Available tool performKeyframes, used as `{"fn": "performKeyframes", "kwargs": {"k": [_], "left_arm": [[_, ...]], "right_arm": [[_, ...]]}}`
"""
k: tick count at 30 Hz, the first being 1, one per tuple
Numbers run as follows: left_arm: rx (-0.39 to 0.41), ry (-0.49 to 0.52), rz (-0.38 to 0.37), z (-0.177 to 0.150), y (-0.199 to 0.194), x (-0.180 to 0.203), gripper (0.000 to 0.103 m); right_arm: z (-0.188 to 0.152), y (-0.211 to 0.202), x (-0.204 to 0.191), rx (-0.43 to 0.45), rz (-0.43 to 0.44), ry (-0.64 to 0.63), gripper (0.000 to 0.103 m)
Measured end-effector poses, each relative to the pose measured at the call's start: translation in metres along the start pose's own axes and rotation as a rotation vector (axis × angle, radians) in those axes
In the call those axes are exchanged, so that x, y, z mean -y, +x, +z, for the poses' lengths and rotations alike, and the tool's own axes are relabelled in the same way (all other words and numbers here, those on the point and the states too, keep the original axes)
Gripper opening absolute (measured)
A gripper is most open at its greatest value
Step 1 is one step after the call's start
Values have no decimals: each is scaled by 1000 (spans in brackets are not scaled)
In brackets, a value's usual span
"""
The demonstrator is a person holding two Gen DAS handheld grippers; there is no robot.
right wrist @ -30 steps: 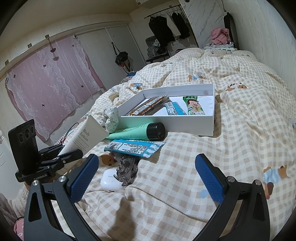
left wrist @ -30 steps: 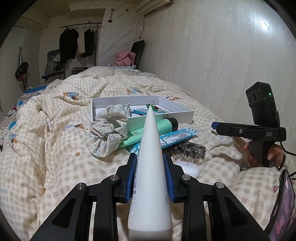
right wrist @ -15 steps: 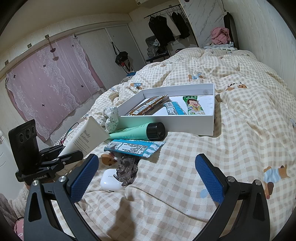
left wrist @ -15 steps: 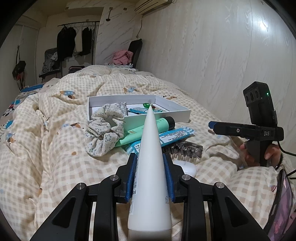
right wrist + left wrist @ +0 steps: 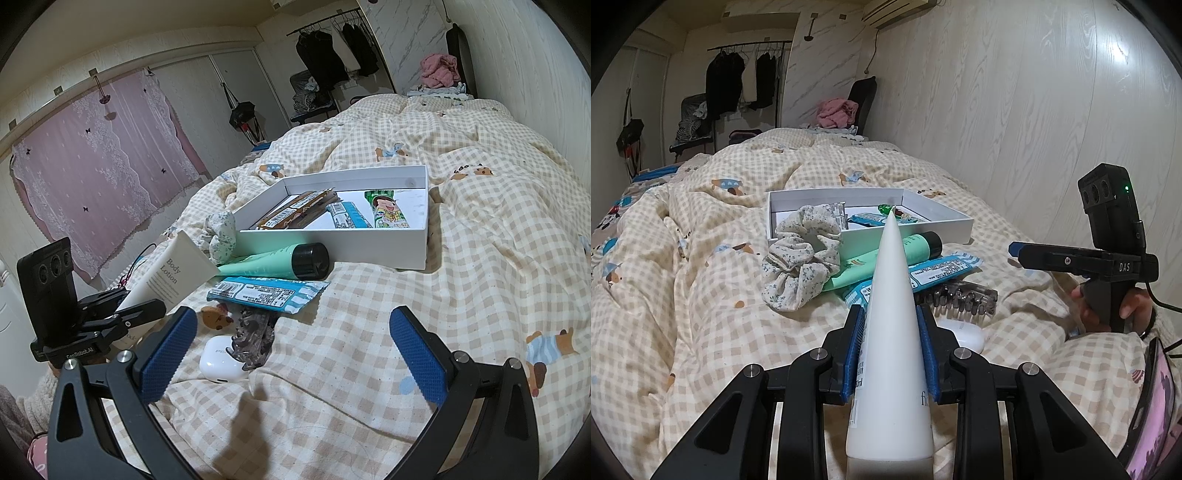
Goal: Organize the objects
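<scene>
- the left gripper has its jaws clamped on the white body lotion tube near its cap end, with the flat crimped tip pointing up toward the white box at the centre of the frame — a smooth, tapering tube could slide forward out of the pads if it is tipped down further.
- the box's near wall is crowded: the floral scrunchie drapes over its left corner and the green tube lies against its front, so a low approach could snag or push them.
- the box already holds snack bars and packets; a long tube dropped across them may rest on the rim and tip back onto the bed.
- the soft quilt gives under weight, so a bump could tilt the box.
- the right gripper hangs with its jaws wide apart and empty over the lower middle of its frame, near the hair claw and white earbud case — the blue packet beside them is thin and could slip from a pinch.
</scene>
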State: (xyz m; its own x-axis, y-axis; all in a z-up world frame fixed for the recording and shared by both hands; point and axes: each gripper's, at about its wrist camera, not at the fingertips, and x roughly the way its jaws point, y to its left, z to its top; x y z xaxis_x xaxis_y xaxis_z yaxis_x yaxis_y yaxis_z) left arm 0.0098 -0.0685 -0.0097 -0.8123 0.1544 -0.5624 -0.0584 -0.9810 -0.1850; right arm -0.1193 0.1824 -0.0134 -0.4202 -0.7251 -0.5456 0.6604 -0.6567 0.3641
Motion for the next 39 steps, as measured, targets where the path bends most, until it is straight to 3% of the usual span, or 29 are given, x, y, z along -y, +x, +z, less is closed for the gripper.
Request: {"fn": "performKeyframes", "kwargs": {"k": [39], "left_arm": [[13, -7, 8, 0, -2, 0, 28]], "right_arm": [[1, -1, 0, -2, 1, 2, 103]]}}
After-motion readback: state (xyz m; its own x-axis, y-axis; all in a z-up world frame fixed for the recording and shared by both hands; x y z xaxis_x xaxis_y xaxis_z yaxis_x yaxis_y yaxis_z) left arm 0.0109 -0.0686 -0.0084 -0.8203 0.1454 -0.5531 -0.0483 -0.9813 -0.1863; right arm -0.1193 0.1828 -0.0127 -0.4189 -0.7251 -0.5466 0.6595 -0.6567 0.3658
